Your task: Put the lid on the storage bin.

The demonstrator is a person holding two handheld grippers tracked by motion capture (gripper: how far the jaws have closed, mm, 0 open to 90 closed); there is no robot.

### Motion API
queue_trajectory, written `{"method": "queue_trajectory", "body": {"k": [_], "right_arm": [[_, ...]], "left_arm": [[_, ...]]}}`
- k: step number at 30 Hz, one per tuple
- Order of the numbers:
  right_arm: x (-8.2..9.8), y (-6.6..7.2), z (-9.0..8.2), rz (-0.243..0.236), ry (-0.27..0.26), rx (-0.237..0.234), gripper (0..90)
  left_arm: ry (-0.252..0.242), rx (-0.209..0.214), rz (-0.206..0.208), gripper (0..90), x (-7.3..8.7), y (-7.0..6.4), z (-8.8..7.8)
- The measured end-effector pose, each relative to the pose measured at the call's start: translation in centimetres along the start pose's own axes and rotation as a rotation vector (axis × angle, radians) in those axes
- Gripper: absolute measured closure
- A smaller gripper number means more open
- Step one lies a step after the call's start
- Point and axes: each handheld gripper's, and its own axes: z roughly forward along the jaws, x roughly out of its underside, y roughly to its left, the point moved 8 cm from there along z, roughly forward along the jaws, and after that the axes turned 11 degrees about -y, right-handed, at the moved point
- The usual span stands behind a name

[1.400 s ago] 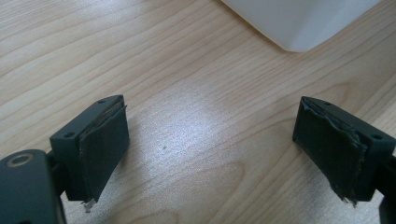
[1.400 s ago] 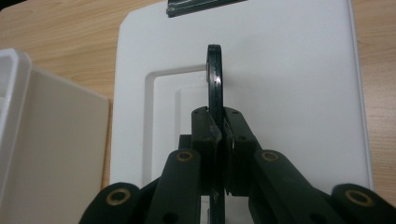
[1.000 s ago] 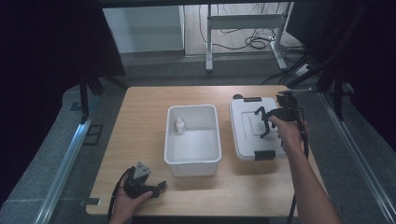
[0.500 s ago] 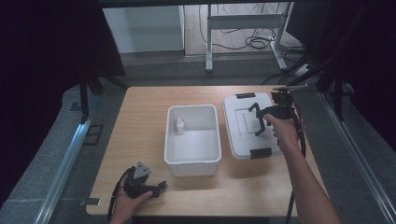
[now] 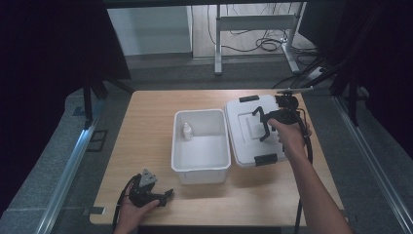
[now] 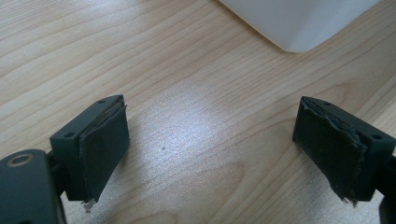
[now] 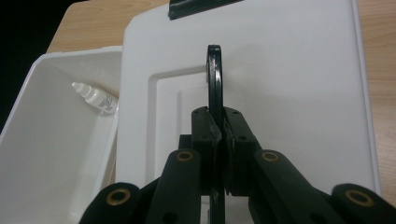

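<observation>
A white lid (image 5: 246, 139) with a black handle (image 7: 214, 74) and black latches hangs just right of the open white box (image 5: 200, 168), its left edge over the box's right rim. My right gripper (image 5: 263, 125) is shut on that handle, which stands edge-on between the pads (image 7: 205, 133) in the right gripper view. A small white dropper bottle (image 5: 187, 130) lies in the box's far left corner. My left gripper (image 5: 167, 195) rests on the table near the front left edge, its jaws wide open with bare wood between them (image 6: 215, 149).
The wooden table (image 5: 146, 126) has bare room left of the box and along its front. A corner of the white box (image 6: 299, 23) sits ahead of the left gripper. Past the table's far edge are metal frame legs and cables (image 5: 253, 44) on the floor.
The right gripper has carried the lid by its handle to the left and a little up, from the table's right side to the box's right rim. The left gripper has stayed put.
</observation>
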Motion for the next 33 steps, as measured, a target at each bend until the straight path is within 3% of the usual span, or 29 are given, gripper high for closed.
{"method": "queue_trajectory", "body": {"k": [33], "right_arm": [[-0.1,1.6,-2.3,-0.014,-0.058,-0.072,85.6]], "left_arm": [[0.001,-0.001,-0.001,10.5,0.0,-0.1,0.0]]}}
